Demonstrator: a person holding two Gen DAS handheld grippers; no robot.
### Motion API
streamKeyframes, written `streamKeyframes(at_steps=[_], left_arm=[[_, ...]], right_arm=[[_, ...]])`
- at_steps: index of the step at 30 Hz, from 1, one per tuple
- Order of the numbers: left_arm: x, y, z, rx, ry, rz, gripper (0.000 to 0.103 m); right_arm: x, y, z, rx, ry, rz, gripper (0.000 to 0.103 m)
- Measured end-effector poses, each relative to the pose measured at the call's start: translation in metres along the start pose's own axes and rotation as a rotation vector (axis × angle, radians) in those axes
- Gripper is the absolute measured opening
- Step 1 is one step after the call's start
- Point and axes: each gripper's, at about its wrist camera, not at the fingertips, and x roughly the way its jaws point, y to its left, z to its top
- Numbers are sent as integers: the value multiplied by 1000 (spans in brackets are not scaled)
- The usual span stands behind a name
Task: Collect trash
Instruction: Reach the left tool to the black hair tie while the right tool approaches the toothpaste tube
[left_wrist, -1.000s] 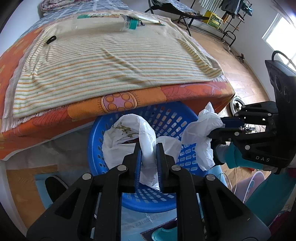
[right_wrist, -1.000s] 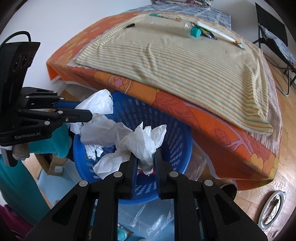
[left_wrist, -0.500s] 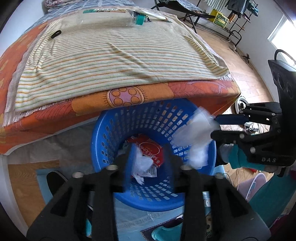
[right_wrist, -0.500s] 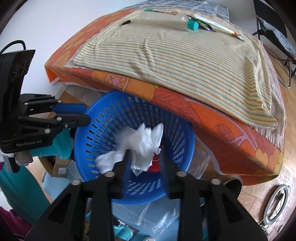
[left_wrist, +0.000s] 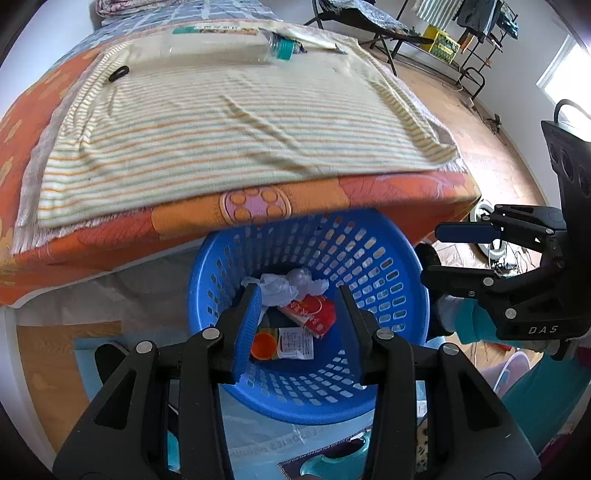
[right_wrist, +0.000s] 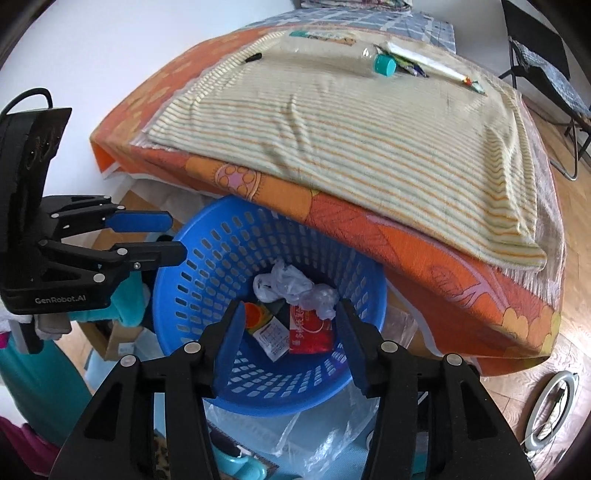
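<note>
Your left gripper (left_wrist: 299, 328) and right gripper (right_wrist: 290, 338) have both let go a moment ago: jaws now spread wide and empty above the round blue plastic basket (right_wrist: 207, 258). The crumpled white plastic bags (right_wrist: 291, 286) you held now lie inside, on the red packet (right_wrist: 308, 330). This load is done; the clear bottle with teal cap (right_wrist: 354, 61) on the bed is probably next.

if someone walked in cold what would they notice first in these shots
The blue basket on the floor at the bed's edge grabs the eye, with crumpled white plastic and a red packet lying in its bottom. Both grippers, left and right, hang open over it, empty. Behind, a clear bottle with a teal cap lies on the striped blanket.
</note>
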Motion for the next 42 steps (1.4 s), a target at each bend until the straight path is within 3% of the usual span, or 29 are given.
streamKeyframes(at_steps=[7,12,20,28,35,42], left_arm=[[-9,7,21,-28,-36,-3,49],[-14,13,39,-46,-54,-4,49],[-22,32,78,-106,-95,-7,49],[-28,77,125,-139,-155,98,49],[-21,142,171,-202,-178,117,49],[-6,166,208,-127,-214,209,49]], right_arm=[[-18,-13,17,76,-59,31,51],[-35,-30,38,139,-138,38,60],[-46,-63,76,272,-231,41,61],[-42,-93,109,365,-273,49,61],[-28,-131,138,502,-255,67,61],[-16,-158,165,562,-250,78,61]])
